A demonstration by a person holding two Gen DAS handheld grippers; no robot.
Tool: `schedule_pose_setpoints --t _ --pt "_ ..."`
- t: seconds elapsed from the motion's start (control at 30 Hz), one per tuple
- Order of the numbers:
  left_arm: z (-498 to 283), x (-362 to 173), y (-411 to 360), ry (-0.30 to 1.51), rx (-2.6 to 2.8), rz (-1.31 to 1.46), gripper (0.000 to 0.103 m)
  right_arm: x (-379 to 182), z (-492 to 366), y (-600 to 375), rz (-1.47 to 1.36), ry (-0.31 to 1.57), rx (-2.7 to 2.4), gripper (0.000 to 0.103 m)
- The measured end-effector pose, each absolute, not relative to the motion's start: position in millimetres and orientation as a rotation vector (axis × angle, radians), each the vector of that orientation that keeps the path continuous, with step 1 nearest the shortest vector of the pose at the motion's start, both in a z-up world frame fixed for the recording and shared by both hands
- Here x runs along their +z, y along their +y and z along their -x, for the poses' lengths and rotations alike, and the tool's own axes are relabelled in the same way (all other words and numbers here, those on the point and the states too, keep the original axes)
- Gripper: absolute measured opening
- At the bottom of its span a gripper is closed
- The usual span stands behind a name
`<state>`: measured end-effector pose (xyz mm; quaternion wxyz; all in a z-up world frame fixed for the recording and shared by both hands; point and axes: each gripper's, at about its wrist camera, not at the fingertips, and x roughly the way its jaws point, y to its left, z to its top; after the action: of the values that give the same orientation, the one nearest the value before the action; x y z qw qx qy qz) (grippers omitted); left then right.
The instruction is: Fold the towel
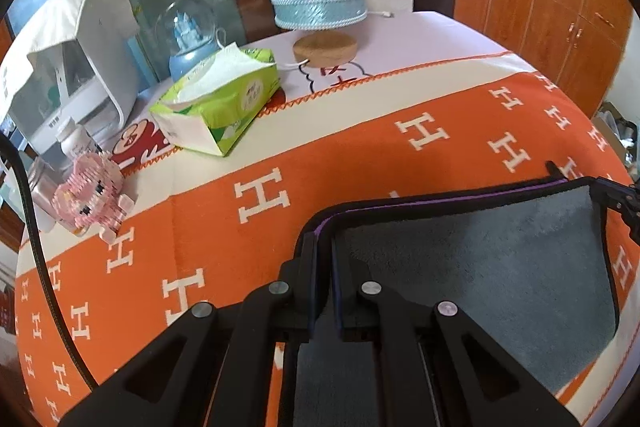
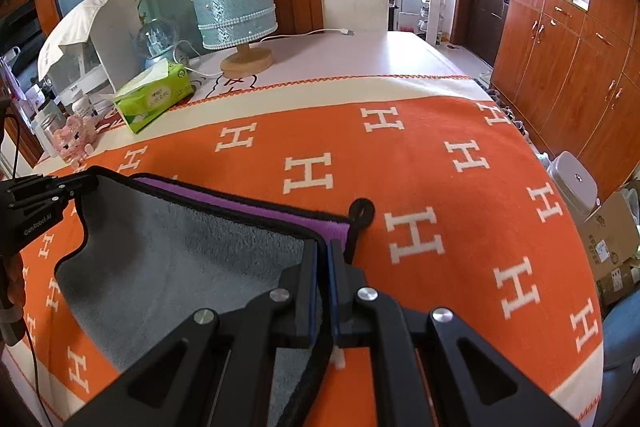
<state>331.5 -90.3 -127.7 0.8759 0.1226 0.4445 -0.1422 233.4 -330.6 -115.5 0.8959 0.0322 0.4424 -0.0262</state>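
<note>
Both tongs [image 1: 323, 251] [image 2: 323, 255] on towel [image 1: 480, 267] corners.

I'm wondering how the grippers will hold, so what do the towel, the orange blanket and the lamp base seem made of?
Towel: soft plush microfiber by its look, with fuzzy matte grey pile, a purple reverse and black stitched edging. Orange blanket: probably woven or knitted wool-like fabric, matte, with the white H pattern worked in. Lamp base: likely pale wood or cork, a round matte disc with a grainy tan surface.
</note>
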Motion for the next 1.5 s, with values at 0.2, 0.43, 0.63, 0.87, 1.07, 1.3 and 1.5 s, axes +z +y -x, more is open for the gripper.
schedule_pose_setpoints --t 0.2,0.43,0.63,0.87,1.07,1.3,1.5 --pt "-344 -136 -91 0.956 -0.279 -0.23 0.005 -125 -250 -330 -0.042 0.94 -0.059 0.005" --pt "-355 -141 -98 0.969 -0.267 -0.223 0.005 -129 -255 -331 -0.028 0.951 -0.072 0.005" --pt "-362 -145 -101 0.98 -0.254 -0.213 0.005 -130 -261 -335 -0.032 0.952 -0.078 0.005" --pt "-370 -151 -101 1.004 -0.226 -0.188 0.006 -137 -265 -330 0.012 0.981 -0.105 0.006" --pt "-372 -154 -101 1.011 -0.198 -0.182 0.022 -136 -257 -331 0.016 0.988 -0.117 0.014" --pt "-360 -136 -93 0.983 -0.172 -0.157 0.072 -120 -241 -334 -0.033 0.968 -0.117 0.027" --pt "-328 -104 -85 0.927 -0.168 -0.154 0.088 -102 -223 -322 -0.048 0.96 -0.092 0.027"
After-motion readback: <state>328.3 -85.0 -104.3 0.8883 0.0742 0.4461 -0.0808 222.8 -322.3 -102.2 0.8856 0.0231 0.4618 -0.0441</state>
